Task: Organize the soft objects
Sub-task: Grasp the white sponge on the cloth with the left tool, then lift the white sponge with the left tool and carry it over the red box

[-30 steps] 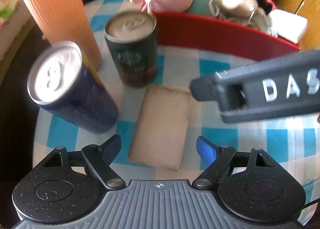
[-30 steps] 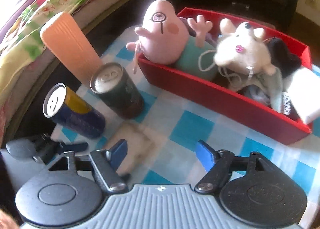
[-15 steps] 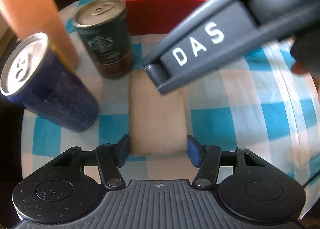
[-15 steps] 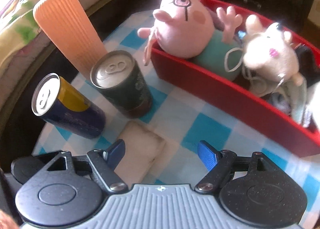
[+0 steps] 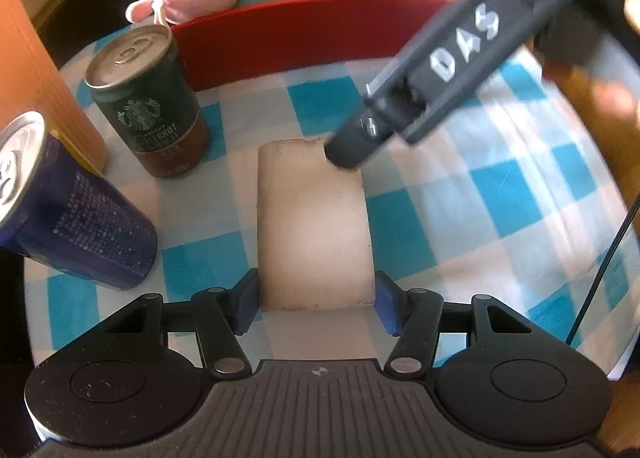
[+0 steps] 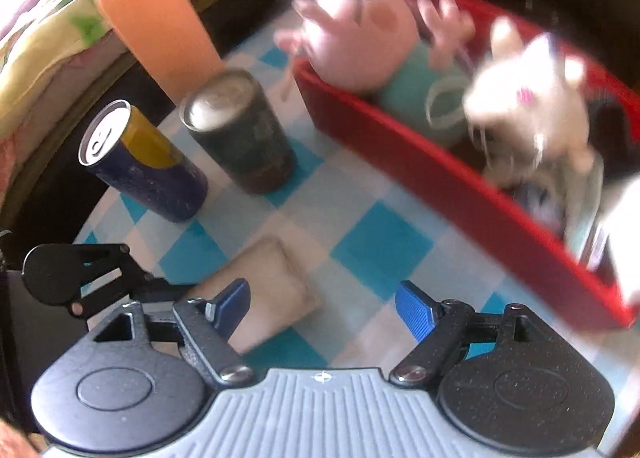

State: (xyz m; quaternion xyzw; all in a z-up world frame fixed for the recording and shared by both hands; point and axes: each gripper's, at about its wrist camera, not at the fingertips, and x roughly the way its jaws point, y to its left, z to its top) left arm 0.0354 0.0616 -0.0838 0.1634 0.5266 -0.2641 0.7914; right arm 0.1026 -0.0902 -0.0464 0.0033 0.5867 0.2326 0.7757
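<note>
left gripper (image 5: 316,304): pinching near end of beige sponge pad (image 5: 314,226), flat on checked worktop (image 5: 500,194)
right gripper (image 6: 322,304): spread, empty; pad at its left
risk: thin end-grip may slip; coffee can (image 5: 150,102) beyond-left could topple

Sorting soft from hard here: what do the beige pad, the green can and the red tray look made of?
Beige pad: likely foam or sponge; matte, rounded edges, grubby rim. Green can: metal; shiny pull-tab lid, printed glossy wall. Red tray: probably plastic or coated board; smooth, thin, stiff wall, uniform colour.
</note>
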